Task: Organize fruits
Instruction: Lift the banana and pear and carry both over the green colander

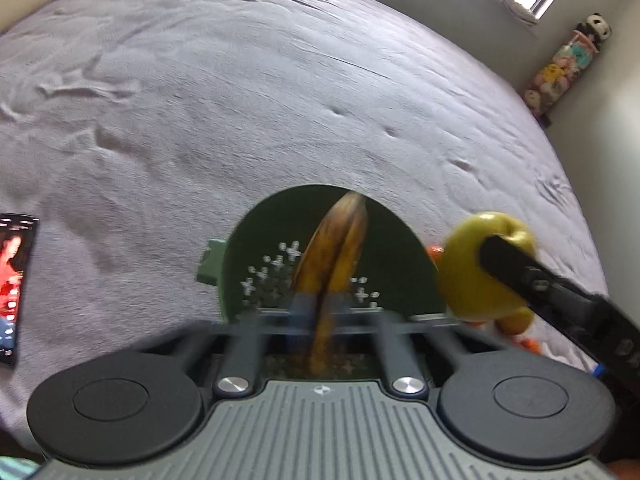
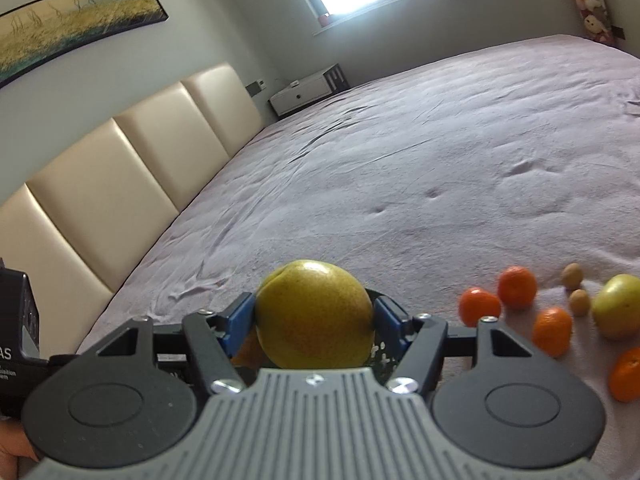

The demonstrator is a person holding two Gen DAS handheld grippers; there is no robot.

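Observation:
My left gripper (image 1: pixel 320 308) is shut on a brown-spotted banana (image 1: pixel 340 248) and holds it over a dark green tray (image 1: pixel 256 248) on the bed. My right gripper (image 2: pixel 316 312) is shut on a yellow-green pear (image 2: pixel 314 314); in the left wrist view that pear (image 1: pixel 472 264) hangs at the tray's right edge with a black finger (image 1: pixel 520 268) across it. Several tangerines (image 2: pixel 516 286), two small brown fruits (image 2: pixel 572 276) and a green apple (image 2: pixel 618 310) lie on the sheet to the right.
The bed is covered by a grey wrinkled sheet (image 1: pixel 280 100). A phone with a lit screen (image 1: pixel 14 288) lies at the left. A cream padded headboard (image 2: pixel 120 184) and a nightstand (image 2: pixel 304 94) stand behind. A plush-toy column (image 1: pixel 568 68) stands in the corner.

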